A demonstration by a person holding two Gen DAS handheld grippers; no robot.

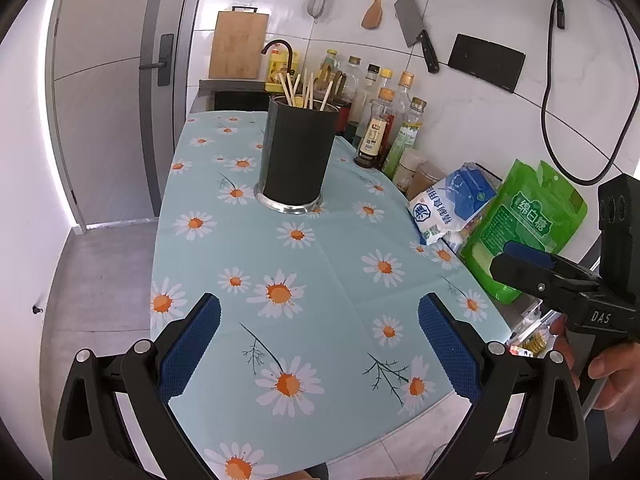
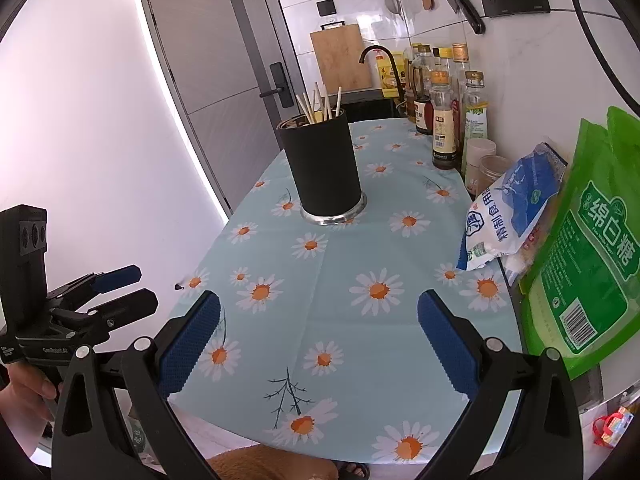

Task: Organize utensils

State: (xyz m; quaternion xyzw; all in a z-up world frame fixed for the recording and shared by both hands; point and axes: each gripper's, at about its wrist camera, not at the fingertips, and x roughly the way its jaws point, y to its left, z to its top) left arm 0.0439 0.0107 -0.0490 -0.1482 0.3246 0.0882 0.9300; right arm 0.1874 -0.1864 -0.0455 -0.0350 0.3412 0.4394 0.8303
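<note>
A black utensil holder [image 1: 298, 152] with a steel base stands on the daisy-print tablecloth [image 1: 320, 272] toward the far end; it also shows in the right wrist view [image 2: 324, 168]. Several wooden chopsticks [image 1: 306, 90] stand upright in it, also visible in the right wrist view [image 2: 320, 106]. My left gripper [image 1: 319, 344] is open and empty over the near table edge. My right gripper [image 2: 319, 344] is open and empty too, beside the left one. Each gripper appears in the other's view, the right [image 1: 532, 264] and the left [image 2: 128, 288].
Sauce and oil bottles [image 1: 384, 124] line the wall at the right. A white-blue salt bag [image 1: 448, 208] and a green sugar bag [image 1: 524, 228] lean there. A cleaver [image 1: 416, 32], wooden spatula [image 1: 376, 0] and cutting board [image 1: 238, 46] hang behind. A door [image 1: 108, 92] stands left.
</note>
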